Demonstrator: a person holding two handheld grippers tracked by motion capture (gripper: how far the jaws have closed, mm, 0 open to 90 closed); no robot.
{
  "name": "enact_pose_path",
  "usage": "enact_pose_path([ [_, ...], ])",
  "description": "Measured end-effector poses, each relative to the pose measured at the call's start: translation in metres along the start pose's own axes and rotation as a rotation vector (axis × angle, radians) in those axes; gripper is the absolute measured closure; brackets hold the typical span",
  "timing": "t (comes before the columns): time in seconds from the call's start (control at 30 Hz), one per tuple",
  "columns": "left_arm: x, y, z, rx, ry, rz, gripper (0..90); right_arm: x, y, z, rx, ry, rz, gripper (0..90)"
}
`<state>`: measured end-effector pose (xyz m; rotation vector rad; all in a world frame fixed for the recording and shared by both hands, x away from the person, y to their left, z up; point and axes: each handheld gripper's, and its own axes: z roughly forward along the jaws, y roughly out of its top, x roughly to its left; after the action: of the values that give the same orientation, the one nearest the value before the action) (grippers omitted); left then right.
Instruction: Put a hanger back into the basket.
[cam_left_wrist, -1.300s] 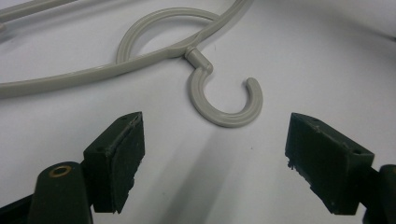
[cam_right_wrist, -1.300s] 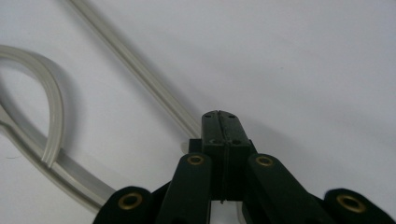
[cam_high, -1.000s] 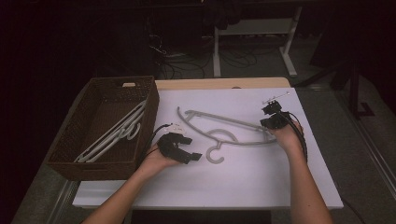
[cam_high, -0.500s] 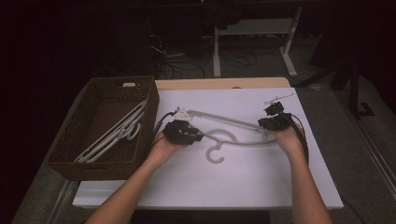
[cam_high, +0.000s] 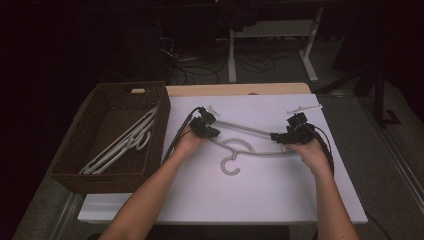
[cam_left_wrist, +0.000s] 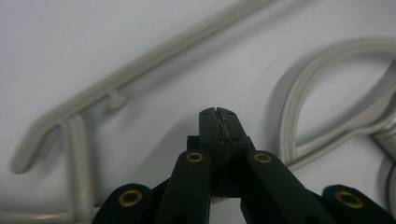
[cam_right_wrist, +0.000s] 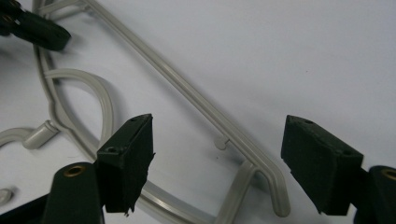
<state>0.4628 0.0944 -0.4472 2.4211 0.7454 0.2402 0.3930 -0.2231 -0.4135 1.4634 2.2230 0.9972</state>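
Currently my left gripper (cam_high: 209, 129), jaws just closed on nothing, rests beside the pale grey plastic hanger (cam_high: 240, 146) lying mid-desk; my right gripper (cam_high: 286, 136), just opening, straddles its end.

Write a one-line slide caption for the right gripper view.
Right gripper, jaws just opened, straddles the end of a grey plastic hanger lying on the white table.

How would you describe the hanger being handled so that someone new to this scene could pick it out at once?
Start at the white table and look right of the brown wicker basket at its left side. Between the left gripper and the right gripper lies a pale grey plastic hanger, its hook pointing toward the person. Unlike the white hangers piled in the basket, it lies alone, flat on the table.
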Motion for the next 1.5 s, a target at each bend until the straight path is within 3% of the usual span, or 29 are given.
enact_pose_path([
  [0.3, -0.01, -0.01, -0.011, 0.039, -0.065, -0.029, 90.0, 0.004, 0.001, -0.001, -0.012, -0.013, -0.015, 18.8],
  [0.43, -0.022, -0.023, -0.02, 0.049, -0.102, -0.042, 90.0, 0.005, 0.001, -0.001, -0.01, -0.015, -0.026, 18.7],
  [0.63, -0.044, -0.043, -0.036, 0.071, -0.151, -0.028, 90.0, 0.006, 0.0, 0.0, 0.009, -0.033, -0.04, 21.4],
  [0.73, -0.052, -0.049, -0.04, 0.076, -0.17, -0.017, 90.0, 0.007, 0.0, 0.0, 0.016, -0.032, -0.04, 26.9],
  [0.77, -0.062, -0.057, -0.046, 0.079, -0.18, -0.008, 90.0, 0.009, -0.001, 0.0, 0.027, -0.033, -0.055, 43.6],
  [0.83, -0.065, -0.061, -0.048, 0.078, -0.176, 0.002, 90.0, 0.009, -0.002, -0.001, 0.032, -0.023, -0.055, 51.9],
  [0.9, -0.065, -0.066, -0.053, 0.037, -0.173, 0.001, 90.0, 0.011, -0.004, 0.001, 0.047, -0.014, -0.063, 62.5],
  [1.0, -0.061, -0.07, -0.06, -0.032, -0.175, -0.029, 74.8, 0.012, -0.006, 0.004, 0.069, -0.018, -0.08, 78.6],
  [1.07, -0.059, -0.069, -0.063, -0.038, -0.162, -0.027, 65.5, 0.013, -0.006, 0.007, 0.084, -0.023, -0.087, 88.4],
  [1.3, -0.054, -0.071, -0.074, -0.11, -0.201, -0.026, 43.1, 0.017, -0.007, 0.017, 0.116, -0.013, -0.113, 89.3],
  [1.37, -0.057, -0.071, -0.075, -0.114, -0.225, -0.006, 40.2, 0.017, -0.008, 0.019, 0.12, -0.012, -0.113, 89.3],
  [1.5, -0.062, -0.07, -0.074, -0.098, -0.23, 0.038, 36.8, 0.016, -0.01, 0.022, 0.132, -0.016, -0.114, 89.4],
])
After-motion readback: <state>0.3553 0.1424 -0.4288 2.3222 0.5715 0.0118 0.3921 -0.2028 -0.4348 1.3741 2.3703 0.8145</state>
